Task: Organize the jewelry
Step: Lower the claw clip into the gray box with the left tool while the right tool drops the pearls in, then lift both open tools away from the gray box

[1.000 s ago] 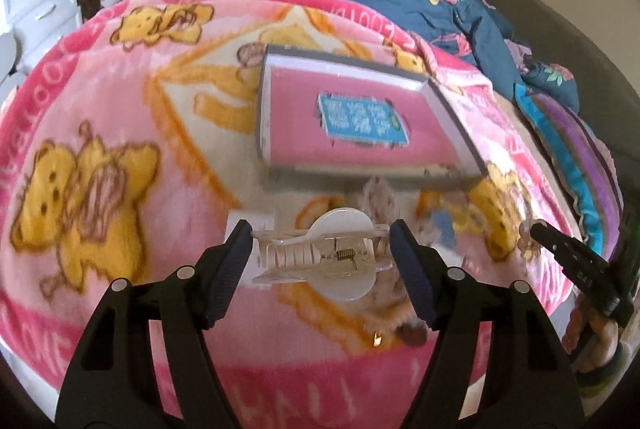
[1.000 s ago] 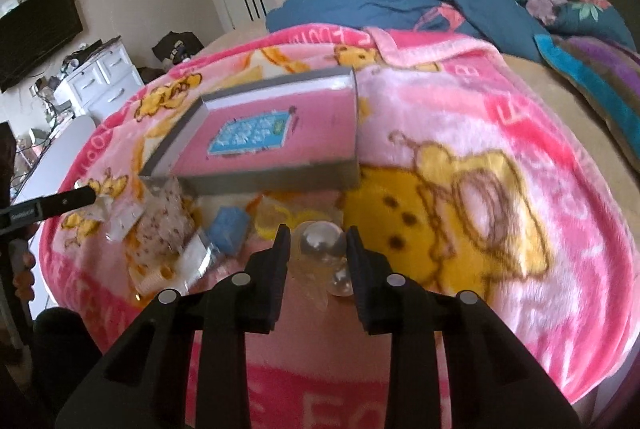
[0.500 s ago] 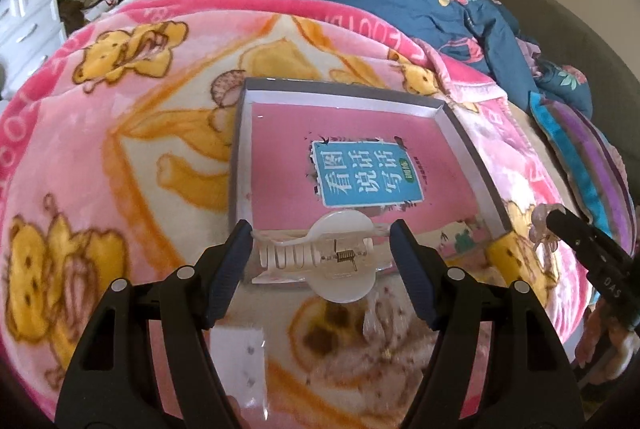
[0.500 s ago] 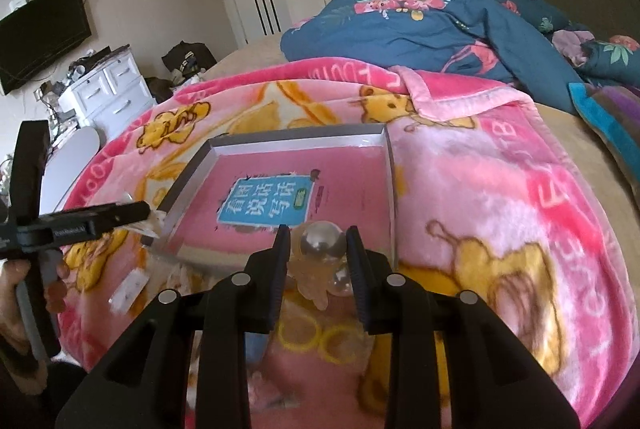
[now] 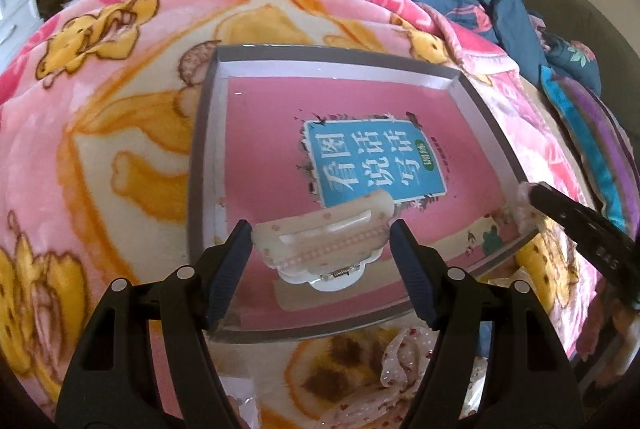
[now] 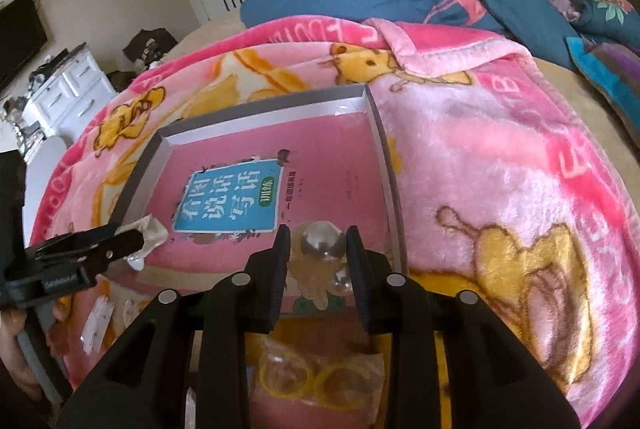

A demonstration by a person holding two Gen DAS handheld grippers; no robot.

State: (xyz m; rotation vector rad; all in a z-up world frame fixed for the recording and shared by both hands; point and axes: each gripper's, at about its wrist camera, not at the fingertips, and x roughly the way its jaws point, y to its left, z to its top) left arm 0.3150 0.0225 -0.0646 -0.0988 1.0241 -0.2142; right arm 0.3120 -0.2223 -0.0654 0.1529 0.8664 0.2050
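yellow hoops partly behind right gripper, bag's contents unclear

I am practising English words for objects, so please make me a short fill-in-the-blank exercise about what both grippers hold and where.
1. The left gripper holds a pale hair ____.
2. The right gripper is shut on a piece with a shiny silver ____.
3. Both grippers are above the grey tray, whose floor is ____ in colour.
4. The tray lies on a blanket printed with yellow ____.

Missing words: clip; ball; pink; bears
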